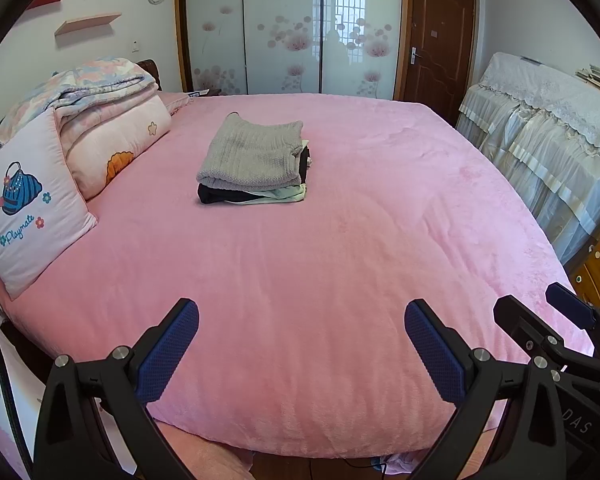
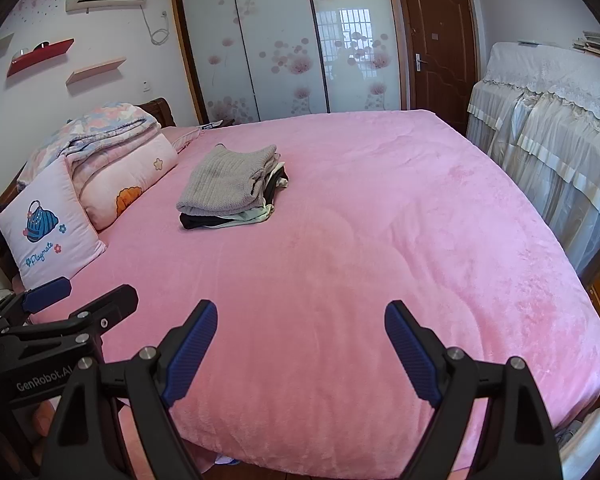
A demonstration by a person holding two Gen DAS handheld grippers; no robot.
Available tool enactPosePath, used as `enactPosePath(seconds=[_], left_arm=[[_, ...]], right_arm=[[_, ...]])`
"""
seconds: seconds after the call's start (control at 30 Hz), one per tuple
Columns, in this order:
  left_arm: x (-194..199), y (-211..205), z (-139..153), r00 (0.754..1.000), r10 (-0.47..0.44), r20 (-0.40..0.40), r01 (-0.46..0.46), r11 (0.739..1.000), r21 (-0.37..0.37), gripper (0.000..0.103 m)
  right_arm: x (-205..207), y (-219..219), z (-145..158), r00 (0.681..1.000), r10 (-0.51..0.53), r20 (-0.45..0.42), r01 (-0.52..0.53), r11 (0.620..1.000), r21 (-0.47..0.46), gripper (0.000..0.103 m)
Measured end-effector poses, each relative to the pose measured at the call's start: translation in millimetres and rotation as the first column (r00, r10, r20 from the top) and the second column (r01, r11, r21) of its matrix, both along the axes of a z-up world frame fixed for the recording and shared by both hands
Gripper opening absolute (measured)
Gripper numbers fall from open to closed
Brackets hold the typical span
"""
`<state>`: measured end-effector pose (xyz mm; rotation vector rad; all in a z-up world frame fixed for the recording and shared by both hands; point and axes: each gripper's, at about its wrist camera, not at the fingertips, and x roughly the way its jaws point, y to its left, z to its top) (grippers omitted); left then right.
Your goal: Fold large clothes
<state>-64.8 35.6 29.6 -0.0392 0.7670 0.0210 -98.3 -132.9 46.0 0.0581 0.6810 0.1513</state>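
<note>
A stack of folded clothes lies on the pink bed cover, a grey knit sweater on top, dark and pale green pieces under it. My left gripper hovers open over the near edge of the bed, nothing between its blue pads. My right gripper is open beside it, also holding nothing, and shows at the right edge of the left wrist view. The left gripper appears at the lower left of the right wrist view. The stack lies well beyond both grippers.
A pink pillow and folded quilts sit at the head of the bed on the left. Lace-covered furniture stands along the right side. A sliding wardrobe and a brown door are behind.
</note>
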Motion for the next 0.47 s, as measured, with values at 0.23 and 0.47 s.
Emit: enactPosePath(seconds=[0.23, 0.47], left_arm=[[-0.1, 0.7, -0.8, 1.0, -0.001, -0.002, 0.001, 1.0, 0.0, 0.102], [-1.5, 0.0, -2.7, 1.0, 0.002, -0.005, -0.002, 1.0, 0.005, 0.102]], right_arm=[[0.2, -0.9, 0.5, 1.0, 0.0, 0.001, 0.0, 1.0, 0.003, 0.087], [0.1, -0.9, 0.0, 1.0, 0.0, -0.001, 0.0, 1.0, 0.003, 0.087]])
